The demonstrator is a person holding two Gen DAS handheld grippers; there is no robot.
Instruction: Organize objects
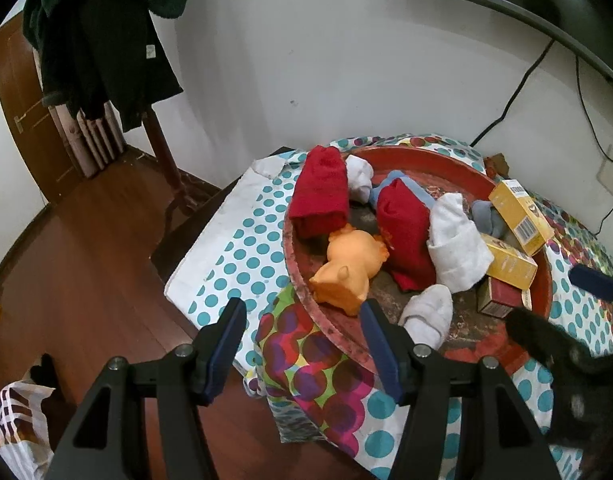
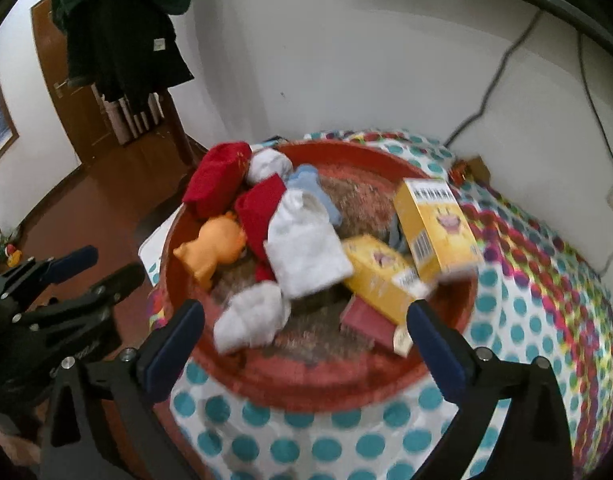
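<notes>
Both the left gripper [image 1: 302, 344] and right gripper [image 2: 306, 344] hover with blue-padded fingers spread and empty over a worn round red tray [image 2: 306, 384] on the polka-dot-clothed counter [image 2: 346, 448], holding rolled white socks [image 2: 250, 316], a glossy orange rubber toy [image 2: 214, 248], yellow cardboard boxes [image 2: 434, 224] and red knit rolls [image 2: 218, 176].

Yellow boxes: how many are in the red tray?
2. One yellow box leans at the tray's right side, barcode end up. The other lies flat beside it, nearer the white socks. A darker red box sits below them; more could be hidden underneath.
</notes>
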